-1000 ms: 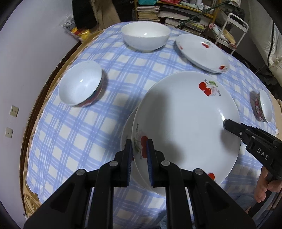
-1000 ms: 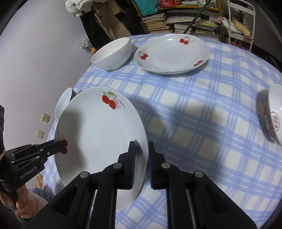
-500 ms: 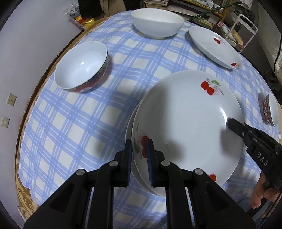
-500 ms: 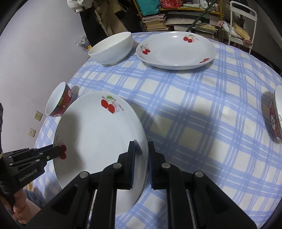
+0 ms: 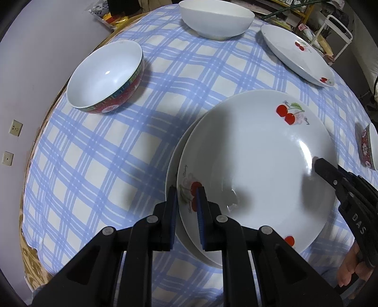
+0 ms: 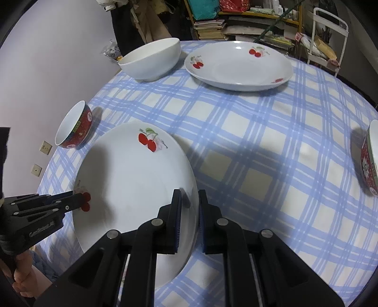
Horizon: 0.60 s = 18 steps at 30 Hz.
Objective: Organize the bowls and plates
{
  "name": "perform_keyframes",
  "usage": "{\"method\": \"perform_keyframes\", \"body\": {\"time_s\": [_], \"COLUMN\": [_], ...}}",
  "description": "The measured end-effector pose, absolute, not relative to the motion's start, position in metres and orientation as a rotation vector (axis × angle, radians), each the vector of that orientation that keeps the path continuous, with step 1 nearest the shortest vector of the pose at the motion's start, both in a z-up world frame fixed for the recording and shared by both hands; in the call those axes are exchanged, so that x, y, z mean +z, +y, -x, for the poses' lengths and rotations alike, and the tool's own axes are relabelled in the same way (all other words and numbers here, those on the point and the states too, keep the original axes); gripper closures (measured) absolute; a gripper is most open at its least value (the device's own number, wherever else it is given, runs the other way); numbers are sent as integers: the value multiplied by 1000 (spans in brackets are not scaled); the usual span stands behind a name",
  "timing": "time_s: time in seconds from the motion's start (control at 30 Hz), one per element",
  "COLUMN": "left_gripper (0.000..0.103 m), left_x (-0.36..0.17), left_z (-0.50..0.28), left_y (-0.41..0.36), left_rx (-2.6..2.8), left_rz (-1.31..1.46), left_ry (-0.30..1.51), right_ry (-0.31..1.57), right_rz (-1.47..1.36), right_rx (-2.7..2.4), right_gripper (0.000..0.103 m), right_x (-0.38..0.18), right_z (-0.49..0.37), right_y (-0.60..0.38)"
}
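The cherry plate [image 5: 257, 165] sits in the lower right of my left-wrist view, held by both my tongs at opposite rims and hovering just over a second plate [image 5: 173, 165], whose edge peeks out along its left side. My left gripper [image 5: 186, 200] is nearly closed, pads pinched on the near rim right by a cherry print; my right gripper [image 6: 190, 205] is clamped the same way on the far rim, its black tip showing at the right edge of that view. I judge the plate to be stiff glazed ceramic — fairly heavy for a thin-rim pinch, slick under the pads, and quick to chip if it lands crooked on the one below. The rim is the only place to hold it, and two opposed grips keep it level.

Further out on the blue checked tablecloth [image 5: 106, 165], a red-sided bowl [image 5: 106, 75] stands in the upper left and a plain white bowl [image 5: 217, 16] at top centre. A third cherry plate [image 5: 297, 54] lies in the upper right — well apart from the stack. Another red bowl [image 6: 369, 160] shows at the right edge of my right-wrist view.
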<state>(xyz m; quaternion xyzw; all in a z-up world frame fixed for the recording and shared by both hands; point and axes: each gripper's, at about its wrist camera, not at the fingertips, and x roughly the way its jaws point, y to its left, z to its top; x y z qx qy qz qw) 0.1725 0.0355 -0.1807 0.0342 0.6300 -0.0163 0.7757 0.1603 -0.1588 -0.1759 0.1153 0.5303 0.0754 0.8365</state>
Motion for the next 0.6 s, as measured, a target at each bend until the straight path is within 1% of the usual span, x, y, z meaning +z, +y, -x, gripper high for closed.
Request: {"method": "perform_keyframes", "body": {"time_s": [0.33,0.6], "left_gripper": [88,88], "left_x": [-180,-172], "left_z": [-168,-162], "left_y": [33,37], "left_rx": [-25,-16], "left_rz": [-97,-88], "left_ry": [1338,1323], "right_ry": [1109,1098], "right_rz": [-191,-206], "right_rx": [173,182], "right_gripper": [89,89], "right_x": [-174,-171], "right_z": [-156,-155], "right_y": [-157,-159]}}
